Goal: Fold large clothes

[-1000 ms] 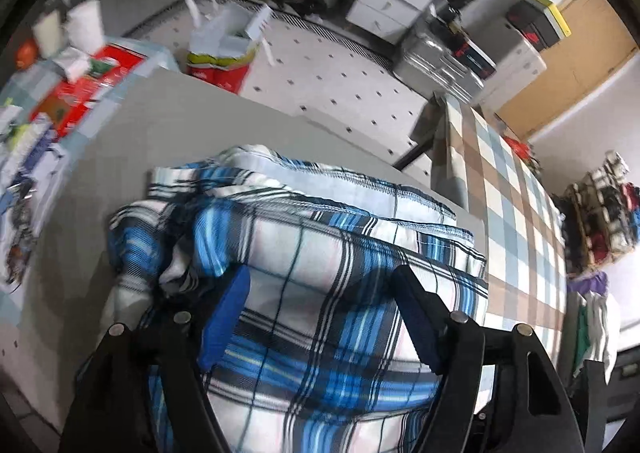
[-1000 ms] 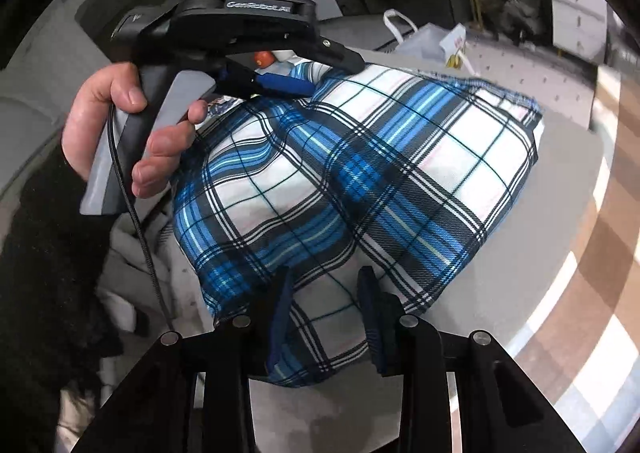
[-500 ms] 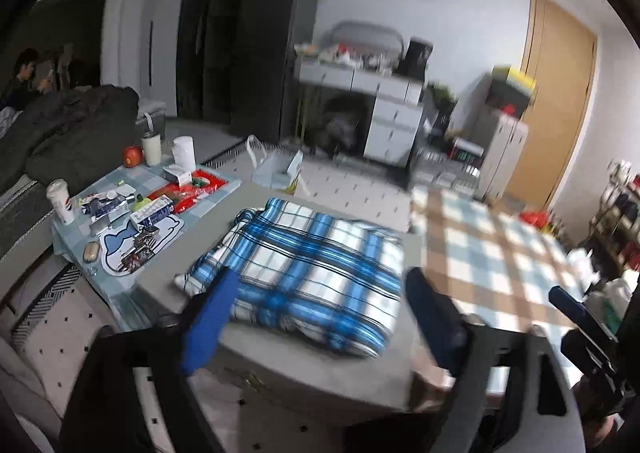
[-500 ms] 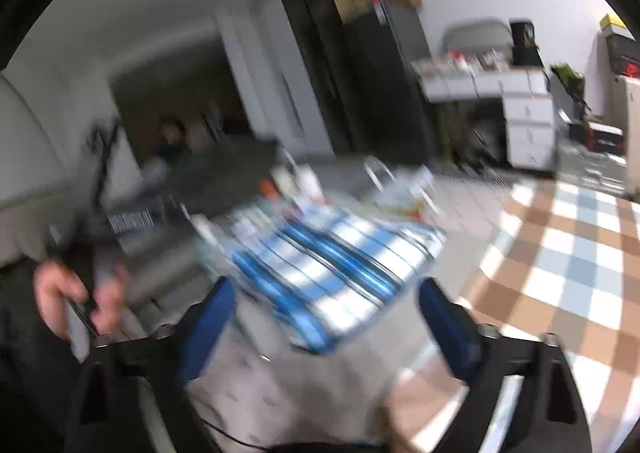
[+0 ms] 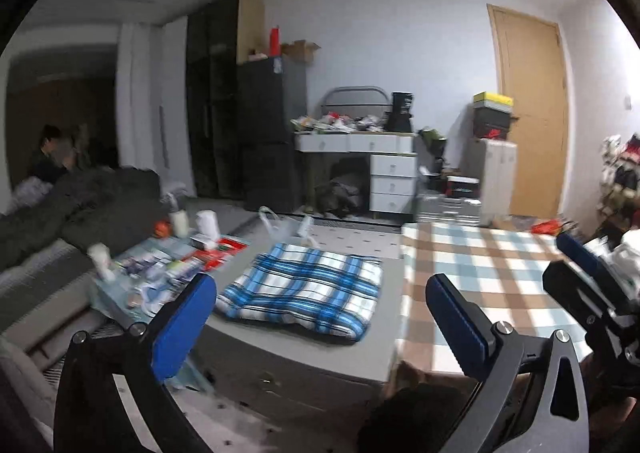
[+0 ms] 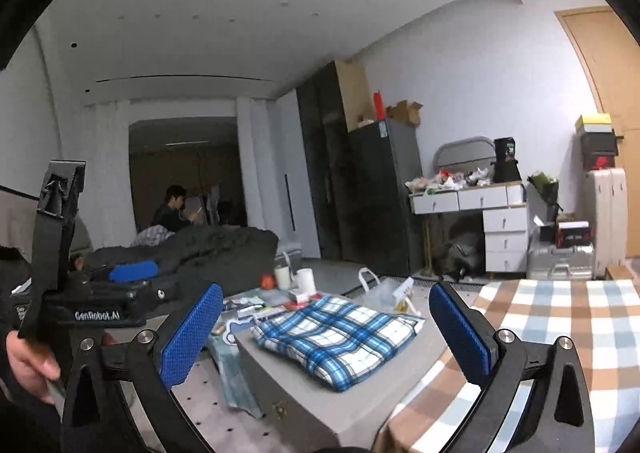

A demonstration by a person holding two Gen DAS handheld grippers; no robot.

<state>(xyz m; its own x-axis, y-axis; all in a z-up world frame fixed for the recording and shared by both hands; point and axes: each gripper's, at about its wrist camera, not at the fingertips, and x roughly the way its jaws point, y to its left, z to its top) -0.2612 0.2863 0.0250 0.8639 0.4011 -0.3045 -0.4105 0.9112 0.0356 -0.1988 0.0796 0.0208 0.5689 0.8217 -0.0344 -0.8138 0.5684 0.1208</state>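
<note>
The blue and white plaid garment (image 5: pixel 304 289) lies folded in a flat rectangle on a grey box (image 5: pixel 296 357). My left gripper (image 5: pixel 318 289) hangs well back from it and above, its jaws opening wide with nothing between them. In the right wrist view the same garment (image 6: pixel 336 337) rests on the box (image 6: pixel 360 393), far ahead of my right gripper (image 6: pixel 326 293), which is open and empty. A hand (image 6: pixel 28 353) holds the left gripper (image 6: pixel 132 271) at the left edge of that view.
A table with a brown and blue checked cloth (image 5: pixel 480 277) adjoins the box on the right. A low table (image 5: pixel 180 253) with cups and packets stands left of it. Beyond are a plastic bag (image 5: pixel 280 225), a sofa with dark clothes (image 5: pixel 80 205), white drawers (image 5: pixel 388 181), and a seated person (image 6: pixel 172 209).
Both grippers let go of the plaid garment, opened wide, and drew back and up from it. The garment now lies folded on the box, seen from farther away.
</note>
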